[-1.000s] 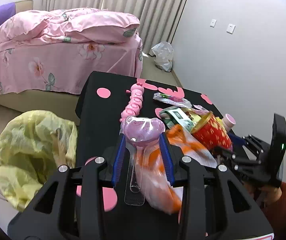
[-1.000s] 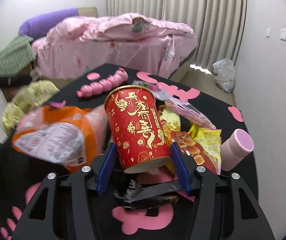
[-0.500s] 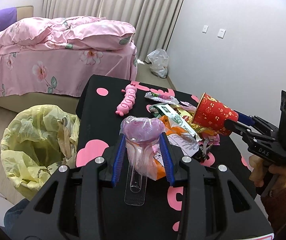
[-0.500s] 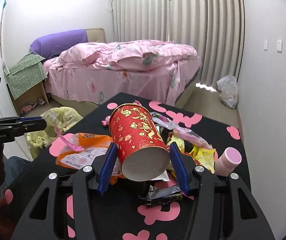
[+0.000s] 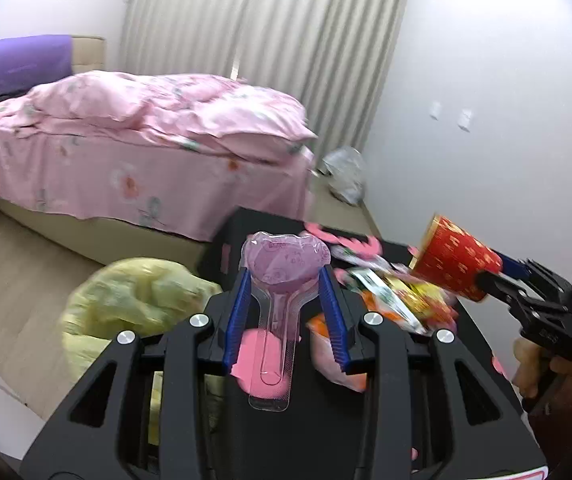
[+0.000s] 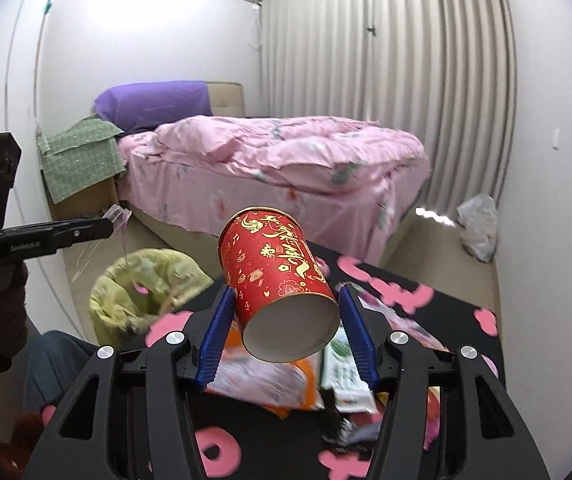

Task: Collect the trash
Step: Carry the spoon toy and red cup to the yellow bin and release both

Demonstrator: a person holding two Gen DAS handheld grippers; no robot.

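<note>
My left gripper [image 5: 286,276] is shut on a clear plastic blister pack with a purple heart-shaped top [image 5: 286,258], held in the air above the near left part of the black table [image 5: 477,344]. My right gripper [image 6: 284,300] is shut on a red paper cup with gold lettering [image 6: 278,276], lifted above the table; the cup also shows at the right of the left wrist view [image 5: 455,262]. A bin lined with a yellow bag [image 5: 134,304] stands on the floor left of the table, also in the right wrist view [image 6: 142,284]. Snack wrappers [image 5: 405,304] lie on the table.
A bed with a pink quilt [image 5: 146,136] stands behind the table. A white plastic bag [image 5: 345,176] lies on the floor by the curtain. An orange wrapper [image 6: 262,380] and a green-white packet [image 6: 343,376] lie under the cup. A white wall is on the right.
Both grippers have risen from the table with their loads. The cup is now well above the wrappers. The blister pack has moved up and toward the bin side.
</note>
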